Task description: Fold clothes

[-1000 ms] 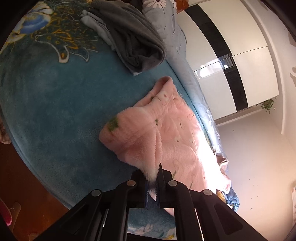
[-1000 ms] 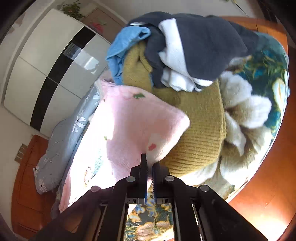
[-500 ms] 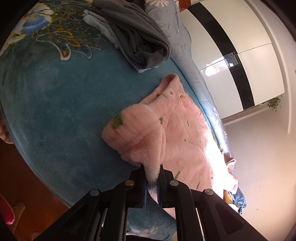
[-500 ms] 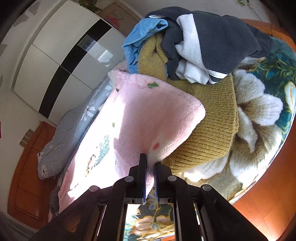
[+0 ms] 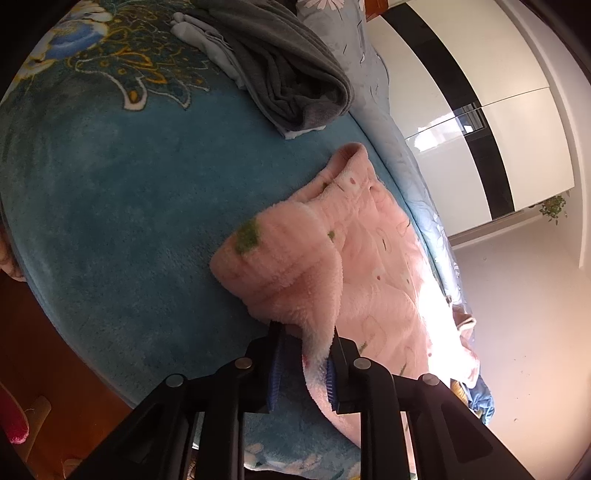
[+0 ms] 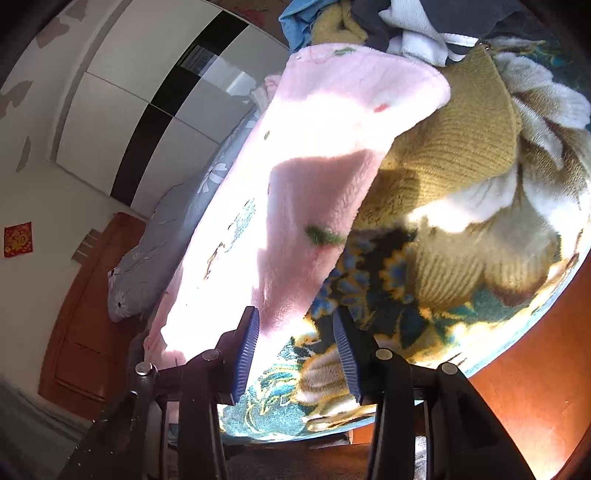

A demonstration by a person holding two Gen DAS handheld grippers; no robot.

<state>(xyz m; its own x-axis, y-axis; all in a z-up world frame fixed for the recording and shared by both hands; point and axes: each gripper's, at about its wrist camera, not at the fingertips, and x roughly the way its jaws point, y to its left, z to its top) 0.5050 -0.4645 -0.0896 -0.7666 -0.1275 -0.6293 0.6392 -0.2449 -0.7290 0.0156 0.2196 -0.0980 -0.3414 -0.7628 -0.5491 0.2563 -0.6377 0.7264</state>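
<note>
The pink fleece garment (image 5: 332, 258) lies along the far side of a blue floral blanket (image 5: 110, 221), with its near end doubled over into a thick fold. In the left wrist view, the left gripper (image 5: 301, 354) has its jaws parted, and the fold's loose edge drapes down between them, brushing the right-hand pad; it looks released rather than pinched, probably so the fold can settle flat on the blanket. Beyond the garment sits a folded grey stack (image 5: 288, 77), well apart, which suggests finished pieces go there.

In the right wrist view, the same pink fleece garment (image 6: 314, 166) stretches away over the blanket, its far corner resting against a mustard knit sweater (image 6: 461, 147) under a heap of unfolded clothes (image 6: 424, 29). The right gripper (image 6: 295, 343) is spread wide, the fleece's near edge just reaching the gap but not gripped. Both ends appear let go, so this fold seems laid down.
</note>
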